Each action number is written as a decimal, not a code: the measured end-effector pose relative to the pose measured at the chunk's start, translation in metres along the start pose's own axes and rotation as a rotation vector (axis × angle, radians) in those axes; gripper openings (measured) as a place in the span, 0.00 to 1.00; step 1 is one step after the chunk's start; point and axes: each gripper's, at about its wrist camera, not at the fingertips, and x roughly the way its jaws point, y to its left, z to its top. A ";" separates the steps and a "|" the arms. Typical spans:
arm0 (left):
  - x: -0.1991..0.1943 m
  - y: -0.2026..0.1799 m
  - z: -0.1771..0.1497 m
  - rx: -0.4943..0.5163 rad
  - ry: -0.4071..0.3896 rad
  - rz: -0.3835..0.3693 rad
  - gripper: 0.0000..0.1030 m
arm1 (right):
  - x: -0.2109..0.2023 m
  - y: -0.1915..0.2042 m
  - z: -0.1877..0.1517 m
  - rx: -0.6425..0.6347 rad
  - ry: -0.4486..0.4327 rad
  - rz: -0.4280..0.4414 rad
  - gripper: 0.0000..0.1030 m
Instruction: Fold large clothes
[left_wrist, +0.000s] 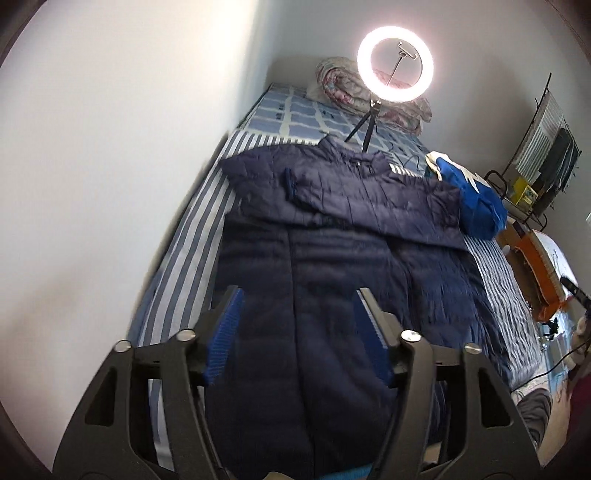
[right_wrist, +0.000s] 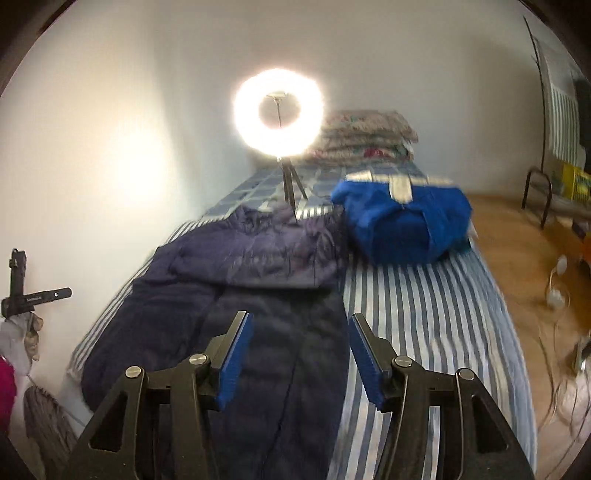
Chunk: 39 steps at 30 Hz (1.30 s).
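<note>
A large navy puffer jacket (left_wrist: 332, 236) lies front-up along the striped bed, collar toward the far end, with one sleeve folded across its chest. It also shows in the right wrist view (right_wrist: 258, 295). My left gripper (left_wrist: 297, 295) is open and empty, hovering above the jacket's lower half. My right gripper (right_wrist: 299, 321) is open and empty, above the jacket's lower right edge. A bright blue folded garment (right_wrist: 402, 225) sits on the bed to the jacket's right; it also shows in the left wrist view (left_wrist: 476, 199).
A lit ring light on a tripod (right_wrist: 279, 112) stands on the bed beyond the collar. Folded floral quilts (right_wrist: 369, 133) lie at the bed's head. A white wall (left_wrist: 110, 147) runs along the left. Wooden floor (right_wrist: 517, 258) and a metal rack (right_wrist: 546, 192) lie to the right.
</note>
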 end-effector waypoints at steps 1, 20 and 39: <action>-0.002 0.004 -0.010 -0.010 0.011 -0.002 0.69 | -0.005 -0.004 -0.012 0.022 0.020 0.004 0.55; 0.061 0.100 -0.130 -0.316 0.328 -0.089 0.69 | 0.047 -0.033 -0.157 0.262 0.393 0.019 0.55; 0.050 0.061 -0.168 -0.254 0.393 -0.207 0.16 | 0.060 -0.017 -0.208 0.447 0.576 0.276 0.32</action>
